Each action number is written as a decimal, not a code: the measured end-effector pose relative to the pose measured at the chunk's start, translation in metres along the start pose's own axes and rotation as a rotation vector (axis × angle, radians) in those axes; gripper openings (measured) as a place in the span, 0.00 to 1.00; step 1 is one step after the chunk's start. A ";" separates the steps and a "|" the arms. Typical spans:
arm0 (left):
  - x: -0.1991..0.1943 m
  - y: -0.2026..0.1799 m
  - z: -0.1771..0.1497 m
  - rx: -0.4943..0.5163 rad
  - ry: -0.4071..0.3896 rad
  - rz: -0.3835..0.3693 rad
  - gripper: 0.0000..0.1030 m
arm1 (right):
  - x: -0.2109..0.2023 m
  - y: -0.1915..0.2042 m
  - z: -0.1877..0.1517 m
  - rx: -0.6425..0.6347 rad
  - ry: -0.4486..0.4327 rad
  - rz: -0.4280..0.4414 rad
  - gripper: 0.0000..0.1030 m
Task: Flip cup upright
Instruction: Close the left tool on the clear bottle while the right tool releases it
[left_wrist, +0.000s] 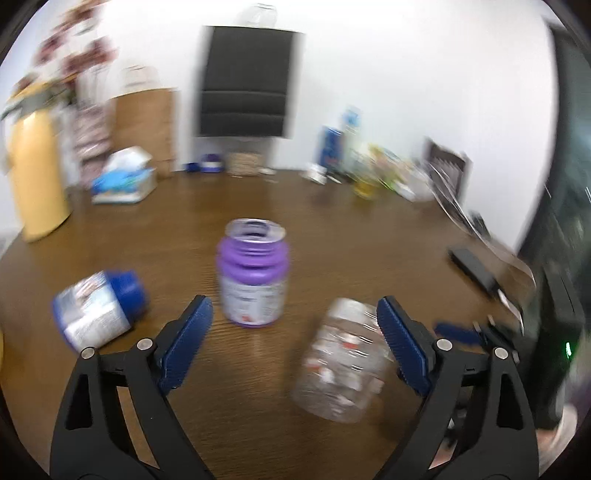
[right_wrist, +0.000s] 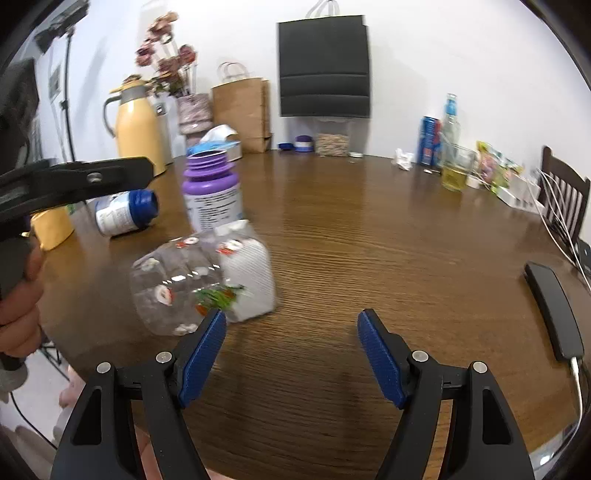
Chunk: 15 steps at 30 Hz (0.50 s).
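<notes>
A clear plastic cup (left_wrist: 341, 363) with red and white prints lies on its side on the brown table (left_wrist: 332, 240). It sits just inside the right finger of my open left gripper (left_wrist: 295, 317). In the right wrist view the cup (right_wrist: 177, 288) lies left of my open, empty right gripper (right_wrist: 291, 325), next to a white ribbed thing (right_wrist: 251, 273). The left gripper's arm (right_wrist: 74, 181) shows at the left edge there.
An open purple bottle (left_wrist: 253, 273) stands mid-table. A blue-capped bottle (left_wrist: 99, 306) lies on its side at left. A yellow thermos (right_wrist: 138, 125), paper bag (right_wrist: 242, 107), tissue box (left_wrist: 125, 181), glass (right_wrist: 456, 170), cans and a black remote (right_wrist: 554, 310) ring the table.
</notes>
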<state>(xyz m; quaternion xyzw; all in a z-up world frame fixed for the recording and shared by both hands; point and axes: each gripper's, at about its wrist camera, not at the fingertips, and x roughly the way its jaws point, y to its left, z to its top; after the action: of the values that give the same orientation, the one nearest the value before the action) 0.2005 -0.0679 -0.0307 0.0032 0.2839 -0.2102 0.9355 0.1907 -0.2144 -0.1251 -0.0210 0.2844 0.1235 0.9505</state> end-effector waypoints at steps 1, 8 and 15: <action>0.006 -0.009 0.000 0.053 0.041 -0.033 0.86 | -0.001 -0.004 0.000 0.017 0.000 0.001 0.76; 0.066 -0.043 -0.003 0.284 0.328 -0.136 0.77 | -0.005 -0.016 -0.014 0.023 0.034 -0.018 0.76; 0.093 -0.050 0.008 0.318 0.354 -0.132 0.62 | -0.012 -0.034 -0.011 0.050 0.018 -0.026 0.76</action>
<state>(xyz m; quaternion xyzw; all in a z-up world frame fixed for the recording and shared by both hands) 0.2553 -0.1506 -0.0682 0.1688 0.4062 -0.3090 0.8432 0.1835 -0.2514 -0.1290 -0.0020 0.2957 0.1037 0.9496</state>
